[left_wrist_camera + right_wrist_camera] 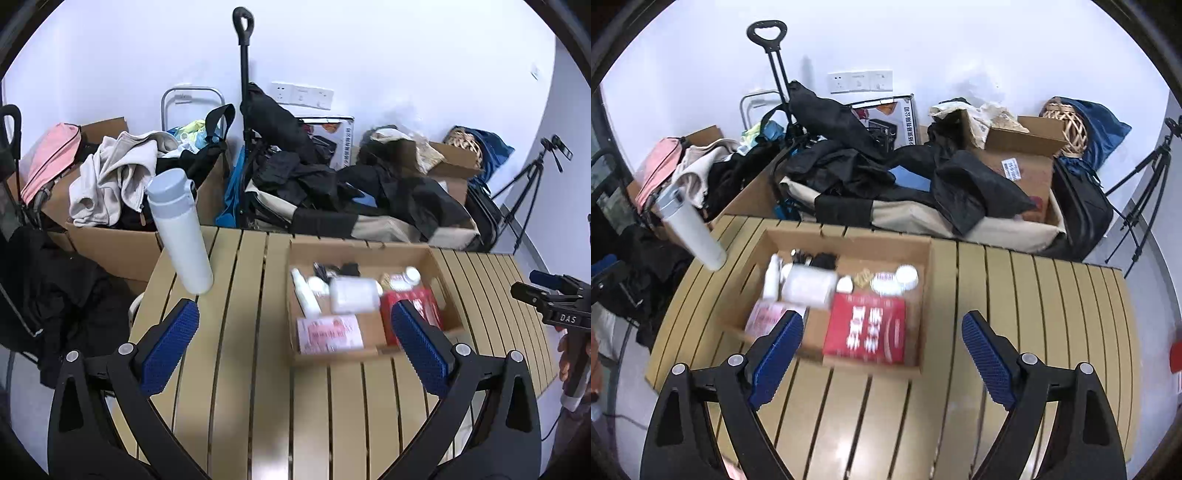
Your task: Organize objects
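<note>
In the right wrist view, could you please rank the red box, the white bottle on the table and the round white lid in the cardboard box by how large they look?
1. white bottle, though its size against the red box is unsure, since it sits nearer the fisheye edge.
2. red box.
3. round white lid, clearly smallest.

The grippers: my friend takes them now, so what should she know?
Left gripper: open, holding nothing.
Right gripper: open, holding nothing.
Box sits on the table, holding the red pack, pink pack, clear tub, small bottle and jars.
Done: those things are packed.
Left: perhaps the flask, standing outside the box at the table's left edge.
</note>
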Available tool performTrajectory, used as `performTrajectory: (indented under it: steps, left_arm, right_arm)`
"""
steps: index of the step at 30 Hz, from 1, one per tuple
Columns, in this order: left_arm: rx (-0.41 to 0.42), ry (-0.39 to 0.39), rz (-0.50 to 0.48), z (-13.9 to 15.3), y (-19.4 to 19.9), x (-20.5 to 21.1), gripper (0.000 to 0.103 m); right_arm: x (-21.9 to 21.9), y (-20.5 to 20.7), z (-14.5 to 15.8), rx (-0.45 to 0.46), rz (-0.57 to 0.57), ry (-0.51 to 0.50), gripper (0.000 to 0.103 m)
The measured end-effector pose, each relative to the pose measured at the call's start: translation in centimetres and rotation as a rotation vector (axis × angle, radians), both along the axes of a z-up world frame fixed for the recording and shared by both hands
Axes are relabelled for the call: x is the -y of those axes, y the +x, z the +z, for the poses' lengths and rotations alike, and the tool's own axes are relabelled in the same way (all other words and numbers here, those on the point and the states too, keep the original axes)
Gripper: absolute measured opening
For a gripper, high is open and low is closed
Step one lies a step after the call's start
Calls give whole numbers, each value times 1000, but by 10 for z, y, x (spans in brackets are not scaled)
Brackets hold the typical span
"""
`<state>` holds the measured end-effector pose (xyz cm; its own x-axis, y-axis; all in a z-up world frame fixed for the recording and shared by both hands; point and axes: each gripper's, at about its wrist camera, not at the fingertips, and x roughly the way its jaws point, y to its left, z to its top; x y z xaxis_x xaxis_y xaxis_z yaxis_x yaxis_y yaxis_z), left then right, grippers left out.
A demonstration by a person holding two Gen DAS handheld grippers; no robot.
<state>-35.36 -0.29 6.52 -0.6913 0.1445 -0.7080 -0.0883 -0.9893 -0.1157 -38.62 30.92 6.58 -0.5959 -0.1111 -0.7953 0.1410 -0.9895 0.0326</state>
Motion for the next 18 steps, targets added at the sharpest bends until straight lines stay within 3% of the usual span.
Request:
performTrajectory:
  steps: [7, 12, 14, 18]
  left_arm:
    - [-113, -58, -28, 11, 84, -28, 103]
    - [-107, -68, -150, 5, 175, -44, 103]
    - [-146, -61, -159, 6, 219, -47, 103]
    - [-174, -117, -173, 7, 286, -54, 103]
  right_arm:
    - [10, 92, 13, -39, 64, -12, 91]
    - [20, 179, 23, -108, 124, -32, 91]
    - [22, 220, 27, -165, 127, -7, 91]
    - [26, 303, 25, -210, 127, -4, 91]
